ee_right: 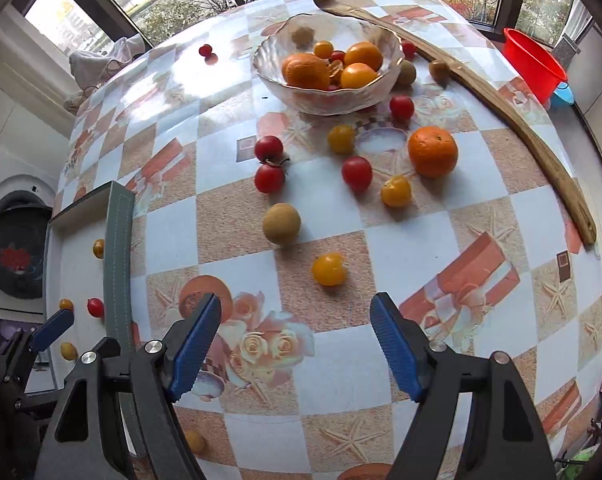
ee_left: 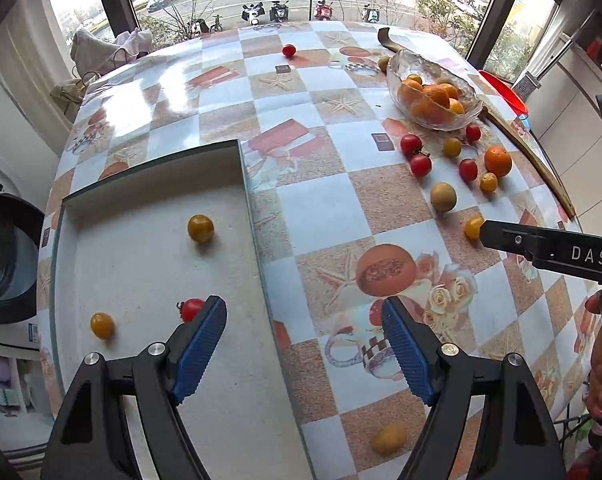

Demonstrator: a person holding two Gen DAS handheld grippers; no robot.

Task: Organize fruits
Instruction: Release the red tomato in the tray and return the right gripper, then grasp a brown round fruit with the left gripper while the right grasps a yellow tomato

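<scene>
Both tongs empty and wide above the table, fruit split between tray, bowl and cloth.

The left gripper [ee_left: 304,350] hung with jaws spread wide and nothing between them, straddling the right wall of the grey tray [ee_left: 249,216]; inside that tray, ahead and to its left, lay two yellow cherry tomatoes [ee_left: 200,229] and a red cherry tomato [ee_left: 191,309] just beside its left pad, apparently sorted small fruit. The right gripper [ee_right: 295,344] also stood wide and empty, with a yellow tomato [ee_right: 329,269] just ahead between its jaw lines, probably the next pick. Farther ahead a loose cluster of red tomatoes [ee_right: 269,148], a brownish round fruit [ee_right: 281,224] and an orange [ee_right: 433,151] lay short of the glass bowl [ee_right: 269,76] holding oranges. A curved wooden strip [ee_right: 541,152] ran along the right, clear of the reach; the tray wall stood between the loose fruit and the tray floor.
</scene>
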